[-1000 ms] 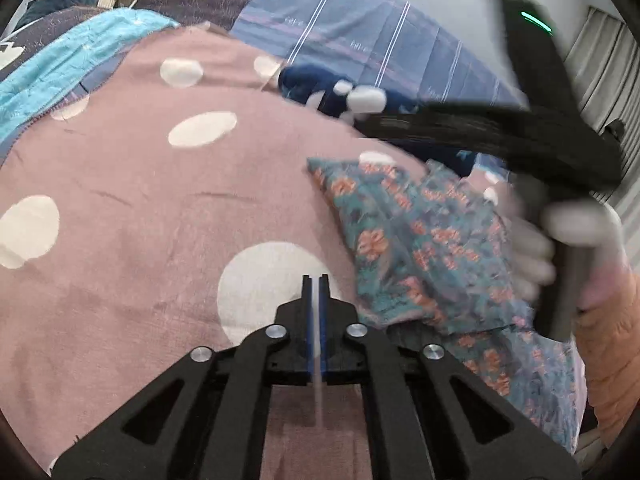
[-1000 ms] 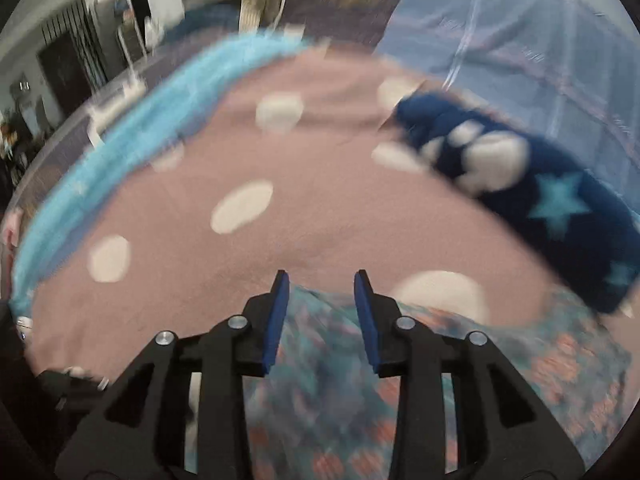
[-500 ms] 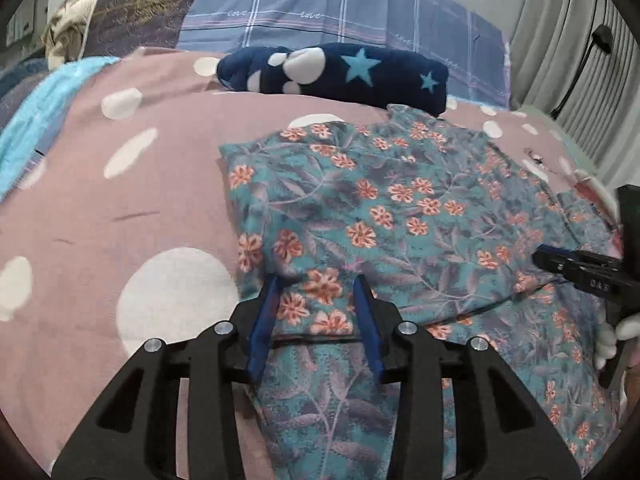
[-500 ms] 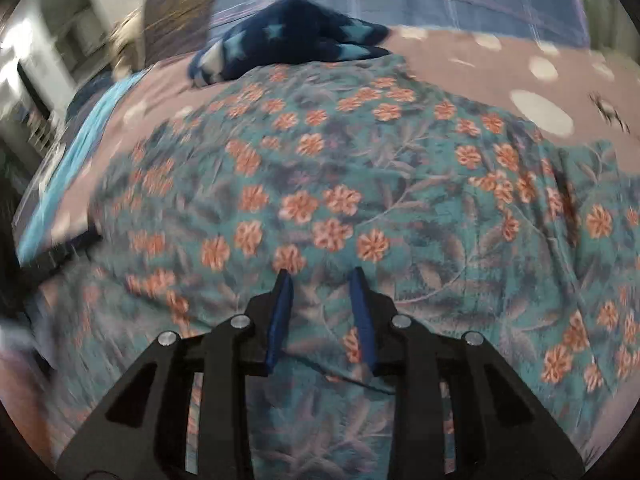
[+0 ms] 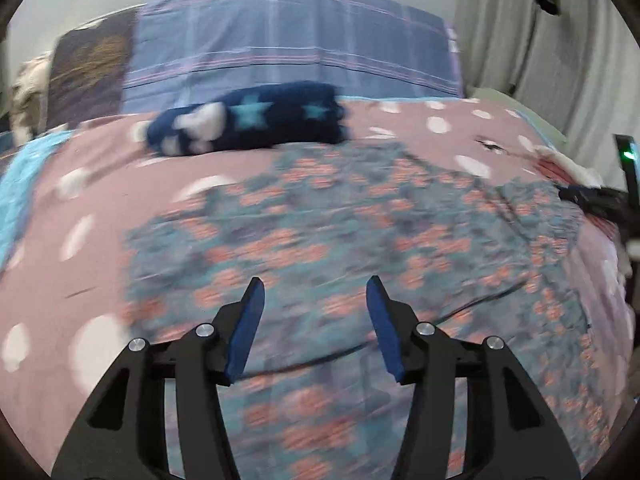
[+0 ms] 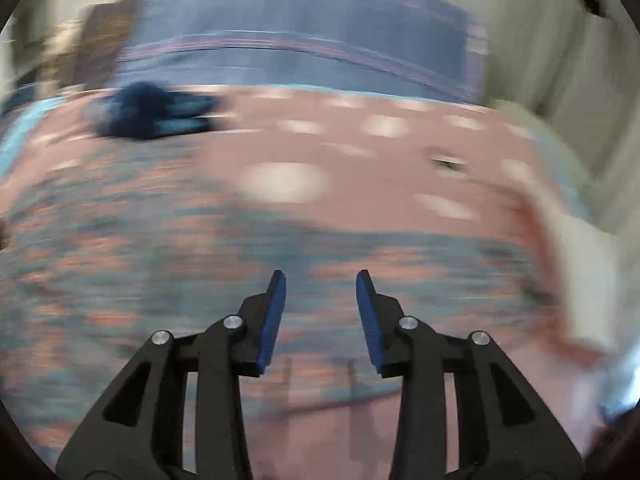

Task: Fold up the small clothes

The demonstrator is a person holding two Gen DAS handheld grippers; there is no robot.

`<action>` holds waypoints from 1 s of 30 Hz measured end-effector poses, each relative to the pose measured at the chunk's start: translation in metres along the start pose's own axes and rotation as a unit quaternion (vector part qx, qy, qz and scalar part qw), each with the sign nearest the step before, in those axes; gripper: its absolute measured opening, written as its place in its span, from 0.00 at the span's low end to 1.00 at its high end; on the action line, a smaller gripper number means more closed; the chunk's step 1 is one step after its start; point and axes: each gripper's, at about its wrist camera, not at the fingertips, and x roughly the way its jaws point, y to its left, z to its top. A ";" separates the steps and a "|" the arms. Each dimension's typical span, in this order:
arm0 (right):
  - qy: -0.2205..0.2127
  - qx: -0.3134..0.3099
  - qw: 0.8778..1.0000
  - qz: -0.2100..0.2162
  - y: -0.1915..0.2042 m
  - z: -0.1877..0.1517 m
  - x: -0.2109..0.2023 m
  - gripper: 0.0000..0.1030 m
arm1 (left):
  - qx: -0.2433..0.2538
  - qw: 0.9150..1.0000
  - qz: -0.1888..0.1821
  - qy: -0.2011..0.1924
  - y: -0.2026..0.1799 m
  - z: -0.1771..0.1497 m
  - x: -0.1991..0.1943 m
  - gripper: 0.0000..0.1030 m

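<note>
A teal garment with orange flowers [image 5: 360, 240] lies spread flat on the pink bed cover with white dots [image 5: 100, 184]. My left gripper [image 5: 315, 284] hovers above its near part, jaws opening, with nothing between the blue pads. In the blurred right wrist view the same floral garment [image 6: 120, 248] fills the left and middle. My right gripper [image 6: 320, 278] hangs over its right part, jaws opening, nothing between them. The right gripper's black body [image 5: 600, 200] shows at the right edge of the left wrist view.
A folded navy blanket with stars and white patches [image 5: 248, 124] lies at the back of the bed. A blue plaid pillow [image 5: 288, 44] leans behind it. A light blue cloth [image 5: 12, 200] edges the left. Grey curtains [image 5: 540, 40] hang at the right; a white and red item [image 5: 568, 164] lies there.
My left gripper opened from shut, letting go of the cloth, and pulled back over the garment. The right gripper swept from the left side to the garment's right side. The floral garment now lies spread out.
</note>
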 end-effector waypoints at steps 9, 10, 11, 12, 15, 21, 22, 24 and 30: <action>0.037 0.095 0.992 -0.069 -0.124 0.007 0.061 0.37 | 0.066 0.996 0.017 0.054 -0.078 -0.012 0.075 0.66; 0.047 0.094 0.992 -0.068 -0.125 0.009 0.071 0.39 | 0.070 0.996 0.022 0.053 -0.080 -0.013 0.075 0.66; 0.056 0.097 0.992 -0.066 -0.130 0.007 0.079 0.40 | 0.066 0.996 0.018 0.053 -0.078 -0.014 0.075 0.67; 0.063 0.100 0.991 -0.066 -0.132 0.005 0.087 0.40 | 0.060 0.997 0.012 0.053 -0.076 -0.014 0.074 0.67; 0.066 0.104 0.988 -0.097 -0.143 0.000 0.106 0.23 | 0.049 0.998 -0.002 0.051 -0.071 -0.015 0.074 0.68; 0.008 0.202 0.978 -0.055 -0.168 0.001 0.085 0.06 | 0.051 0.998 0.001 0.048 -0.072 -0.015 0.074 0.68; -0.013 0.231 0.973 -0.014 -0.169 0.004 0.070 0.06 | 0.048 0.998 -0.003 0.048 -0.071 -0.015 0.073 0.68; -0.042 0.261 0.962 0.070 -0.161 0.009 0.046 0.06 | 0.039 0.998 -0.015 0.046 -0.067 -0.014 0.073 0.69; -0.085 0.209 0.904 0.362 -0.026 0.030 -0.019 0.06 | -0.069 0.990 -0.122 0.006 -0.027 -0.014 0.056 0.69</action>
